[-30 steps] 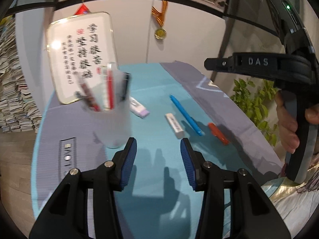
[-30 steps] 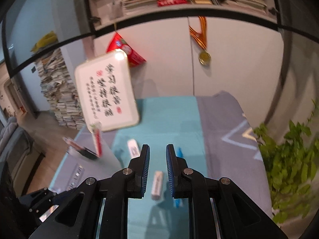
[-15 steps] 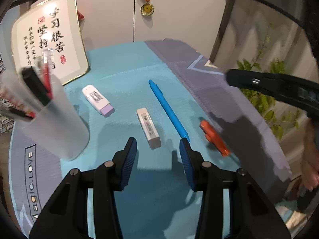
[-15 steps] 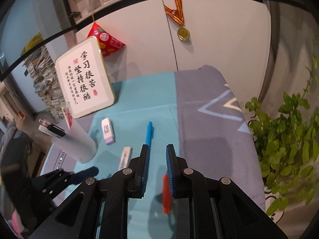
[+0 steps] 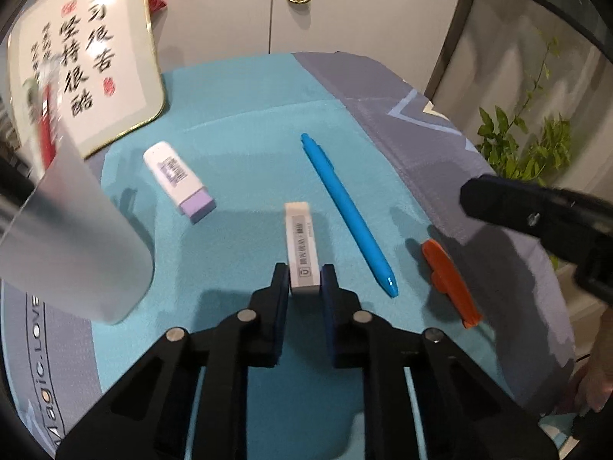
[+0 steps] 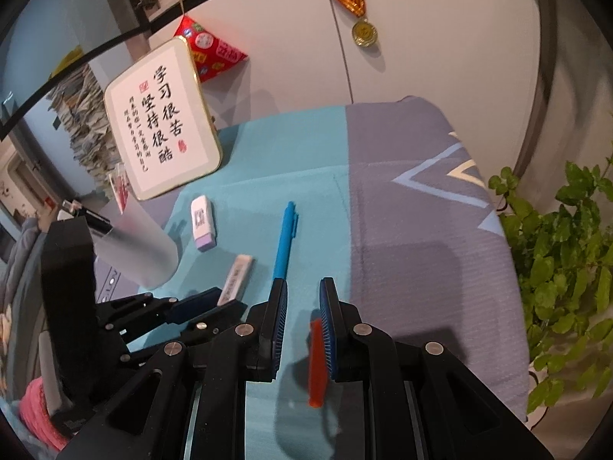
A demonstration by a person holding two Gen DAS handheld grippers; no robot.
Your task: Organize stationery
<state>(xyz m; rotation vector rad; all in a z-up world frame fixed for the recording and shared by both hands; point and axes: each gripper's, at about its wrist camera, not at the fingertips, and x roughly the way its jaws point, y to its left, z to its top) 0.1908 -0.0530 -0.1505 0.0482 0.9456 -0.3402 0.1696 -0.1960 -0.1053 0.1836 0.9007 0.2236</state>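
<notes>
teal cloth: a mat (image 5: 245, 122) in teal and grey covers the table, and all the stationery lies on it.
left gripper: the left gripper (image 5: 304, 281) has its two fingers pressed against the sides of a white eraser (image 5: 300, 243), pinching its near end; the eraser lies flat on the mat, pointing away from the camera. in the right wrist view the same gripper (image 6: 226, 303) is seen from the side, its tips on the eraser (image 6: 237, 278).
right gripper: the right gripper (image 6: 302, 308) hangs low over the mat with its fingers slightly apart; an orange pen (image 6: 317, 360) lies in the gap, close against the right finger. i cannot tell whether it is touched or held.
blue pen: a blue pen (image 5: 346, 212) lies just right of the eraser, apart from it, with the orange pen (image 5: 450, 281) further right.
second eraser: a white eraser with a purple end (image 5: 178, 178) lies to the left, well back from the gripper.
cup: a frosted cup (image 5: 72, 237) with pens in it stands at the left edge, blurred.
background: a framed calligraphy sign (image 6: 163, 119) leans behind the cup, a medal (image 6: 364, 32) hangs on the wall, and a green plant (image 6: 563, 260) stands to the right.
</notes>
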